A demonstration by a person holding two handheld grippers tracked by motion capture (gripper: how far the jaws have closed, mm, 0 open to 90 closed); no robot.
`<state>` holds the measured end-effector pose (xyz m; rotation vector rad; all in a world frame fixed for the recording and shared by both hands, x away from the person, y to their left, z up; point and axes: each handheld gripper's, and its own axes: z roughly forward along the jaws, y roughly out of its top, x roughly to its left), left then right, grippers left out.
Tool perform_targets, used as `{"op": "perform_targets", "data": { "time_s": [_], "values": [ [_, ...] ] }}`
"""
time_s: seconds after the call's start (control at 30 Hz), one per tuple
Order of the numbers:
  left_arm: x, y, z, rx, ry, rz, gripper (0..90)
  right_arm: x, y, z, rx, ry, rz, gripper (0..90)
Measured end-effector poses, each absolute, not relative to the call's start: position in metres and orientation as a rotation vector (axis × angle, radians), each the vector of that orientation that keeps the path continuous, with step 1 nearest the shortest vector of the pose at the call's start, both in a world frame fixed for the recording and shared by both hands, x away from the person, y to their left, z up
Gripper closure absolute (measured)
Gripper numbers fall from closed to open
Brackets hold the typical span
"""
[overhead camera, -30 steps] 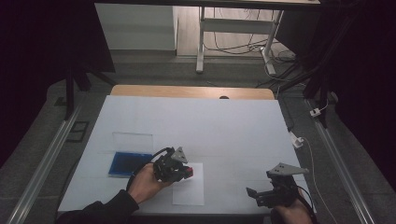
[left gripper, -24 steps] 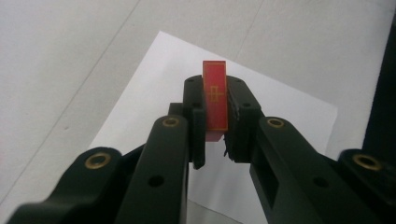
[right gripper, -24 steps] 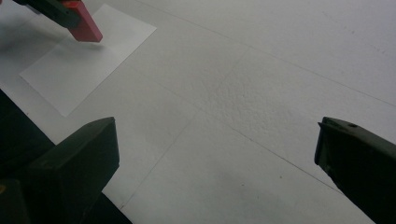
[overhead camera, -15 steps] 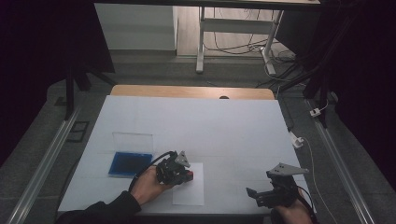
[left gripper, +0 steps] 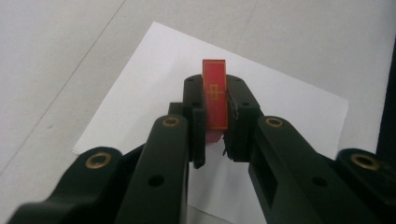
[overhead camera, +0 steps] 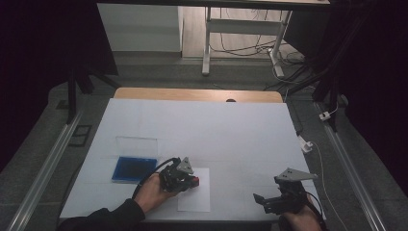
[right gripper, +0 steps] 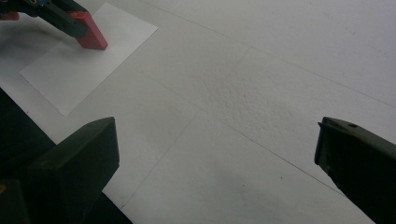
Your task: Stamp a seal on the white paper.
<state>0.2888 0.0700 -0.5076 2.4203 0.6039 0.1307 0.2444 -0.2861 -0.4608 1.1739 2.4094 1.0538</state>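
Glossy red block (matt paper).

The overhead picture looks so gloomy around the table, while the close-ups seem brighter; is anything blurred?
High view: dark surroundings, only the white table lit. Left gripper view: red block sharp, the near black jaws softer. Right gripper view: evenly lit, its jaws blurred at the edges.

A wide desk with a pale white-grey top and a light wooden strip along its far edge. Near the front edge lies a white rectangular sheet of paper. To the sheet's left sits a flat blue tray with a clear plastic lid hinged open behind it.
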Motion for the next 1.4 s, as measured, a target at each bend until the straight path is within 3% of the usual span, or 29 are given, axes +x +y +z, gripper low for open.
{"op": "perform_targets", "data": {
  "time_s": [1.4],
  "values": [
    [0.2869, 0.0699, -0.5082, 2.415, 0.597, 0.151, 80.2, 0.2454, -0.2855, -0.4612, 1.171, 2.419, 1.047, 0.0]
  ]
}}
